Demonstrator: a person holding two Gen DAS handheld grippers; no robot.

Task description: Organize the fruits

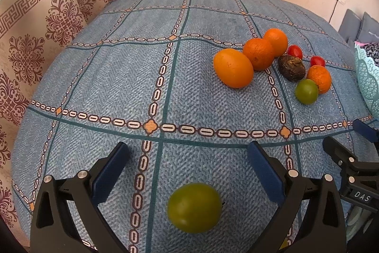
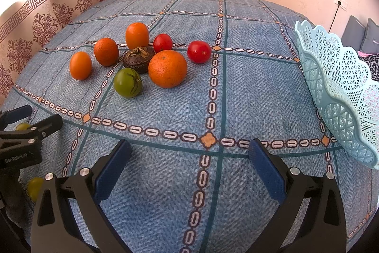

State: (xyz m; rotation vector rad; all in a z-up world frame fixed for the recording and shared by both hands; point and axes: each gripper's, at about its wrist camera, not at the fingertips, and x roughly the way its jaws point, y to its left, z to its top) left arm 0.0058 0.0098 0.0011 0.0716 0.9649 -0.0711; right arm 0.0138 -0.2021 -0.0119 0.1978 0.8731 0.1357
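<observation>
Left wrist view: round green fruit (image 1: 194,207) sits between wide-open, empty left gripper (image 1: 187,165) fingers; right gripper (image 2: 189,164) also open, empty.

Fruit count on the bench: 4 oranges (image 2: 167,68) (image 2: 106,51) (image 2: 80,65) (image 2: 137,35), 2 red tomatoes (image 2: 199,51) (image 2: 162,43), 1 dark brown wrinkled fruit (image 2: 139,59), at least 2 green tomatoes (image 2: 127,83) (image 1: 194,207). Also 1 pale blue lattice basket (image 2: 336,87). 2 small green bits near the left gripper in the right wrist view, can't tell what.
</observation>
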